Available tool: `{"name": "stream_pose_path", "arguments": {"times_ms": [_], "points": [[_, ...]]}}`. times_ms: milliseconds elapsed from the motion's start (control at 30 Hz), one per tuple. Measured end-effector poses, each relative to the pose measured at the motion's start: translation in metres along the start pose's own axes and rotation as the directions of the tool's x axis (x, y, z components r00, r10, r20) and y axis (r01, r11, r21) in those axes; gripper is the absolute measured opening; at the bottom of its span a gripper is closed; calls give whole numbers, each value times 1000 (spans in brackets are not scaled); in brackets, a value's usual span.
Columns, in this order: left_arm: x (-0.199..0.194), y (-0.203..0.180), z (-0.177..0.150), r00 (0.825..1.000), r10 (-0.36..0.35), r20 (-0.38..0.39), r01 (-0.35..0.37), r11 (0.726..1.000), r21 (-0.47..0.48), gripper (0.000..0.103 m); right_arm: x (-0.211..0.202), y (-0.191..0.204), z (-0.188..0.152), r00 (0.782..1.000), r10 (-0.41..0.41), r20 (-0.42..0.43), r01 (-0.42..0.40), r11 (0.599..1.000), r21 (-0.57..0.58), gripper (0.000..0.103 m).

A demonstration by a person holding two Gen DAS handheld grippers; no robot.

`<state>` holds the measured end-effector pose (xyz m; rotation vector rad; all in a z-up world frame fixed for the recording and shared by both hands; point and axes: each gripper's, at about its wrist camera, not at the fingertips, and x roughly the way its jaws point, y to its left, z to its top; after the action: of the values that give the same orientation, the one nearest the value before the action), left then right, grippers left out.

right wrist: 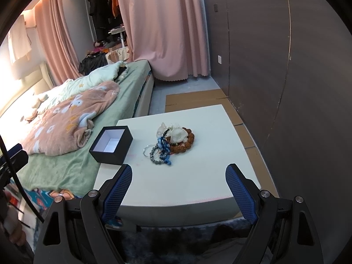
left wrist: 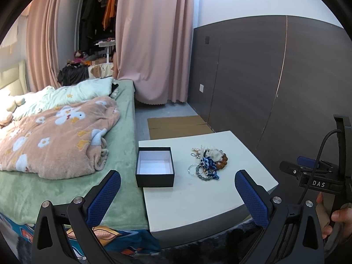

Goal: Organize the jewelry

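An open black box (left wrist: 154, 167) with a white, empty inside sits at the left edge of a white table (left wrist: 198, 198). It also shows in the right wrist view (right wrist: 111, 145). To its right lies a pile of jewelry (left wrist: 208, 161): bead bracelets, a silver ring, blue cord and a white flower piece, also in the right wrist view (right wrist: 169, 142). My left gripper (left wrist: 178, 195) is open and empty, in front of the box and pile. My right gripper (right wrist: 179, 189) is open and empty above the table's near edge; it also shows at the left wrist view's right edge (left wrist: 308, 171).
A bed (left wrist: 66, 154) with a green sheet and pink flowered blanket (left wrist: 55, 136) adjoins the table's left side. Flat cardboard (right wrist: 198, 99) lies on the floor behind the table. A dark panelled wall (right wrist: 286, 88) runs along the right. Pink curtains (left wrist: 154, 44) hang at the back.
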<state>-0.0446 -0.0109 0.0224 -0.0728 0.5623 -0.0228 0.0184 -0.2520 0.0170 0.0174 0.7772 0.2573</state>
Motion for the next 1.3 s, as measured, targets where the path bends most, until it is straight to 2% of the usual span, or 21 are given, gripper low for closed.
{"name": "stream_pose_path", "arguments": {"times_ms": [433, 767, 1067, 1300], "points": [[11, 1, 8, 1000, -10, -5, 10, 1000, 8, 103, 1, -2, 4, 1000, 13, 2, -13, 1000, 8, 87], [50, 0, 17, 998, -58, -37, 58, 998, 9, 102, 37, -24, 13, 998, 46, -34, -44, 997, 56, 87], [99, -5, 23, 985, -135, -110, 136, 991, -1, 87, 84, -41, 23, 995, 79, -61, -73, 992, 102, 87], [144, -12, 23, 964, -199, -178, 194, 980, -44, 66, 119, -53, 29, 989, 118, -84, -104, 982, 158, 87]]}}
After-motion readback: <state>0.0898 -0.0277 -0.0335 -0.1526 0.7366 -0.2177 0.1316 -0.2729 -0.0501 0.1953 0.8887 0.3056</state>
